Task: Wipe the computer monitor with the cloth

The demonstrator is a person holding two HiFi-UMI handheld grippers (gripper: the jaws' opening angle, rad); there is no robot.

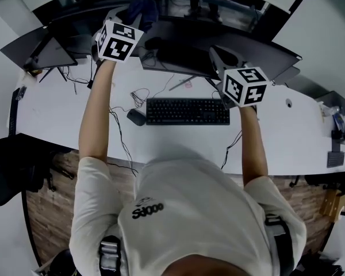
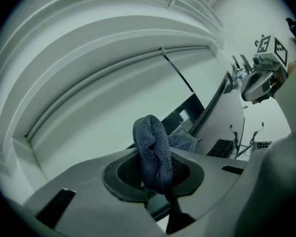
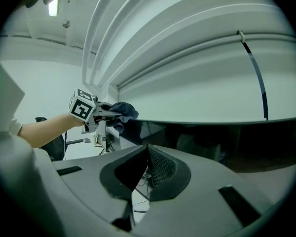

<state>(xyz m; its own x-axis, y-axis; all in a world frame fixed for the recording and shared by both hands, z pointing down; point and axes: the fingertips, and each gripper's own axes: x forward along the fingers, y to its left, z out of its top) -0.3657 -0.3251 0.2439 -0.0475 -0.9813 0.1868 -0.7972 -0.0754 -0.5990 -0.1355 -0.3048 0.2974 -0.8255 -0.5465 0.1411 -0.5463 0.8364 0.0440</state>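
White desk (image 1: 63,105), white-walled room, monitor (image 1: 178,56) long axis L-R, screen facing near, L gripper (image 2: 155,177) clamped on cloth (image 2: 150,142), R gripper (image 3: 147,154) jaws together, empty.

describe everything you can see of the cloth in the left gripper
The cloth is dark blue-grey with a nubbly, towel-like pile. It is bunched into a folded wad, pinched between the closed jaws of the left gripper and standing up past their tips. The right gripper view shows it at the top edge of the dark monitor, near one end; contact cannot be confirmed.
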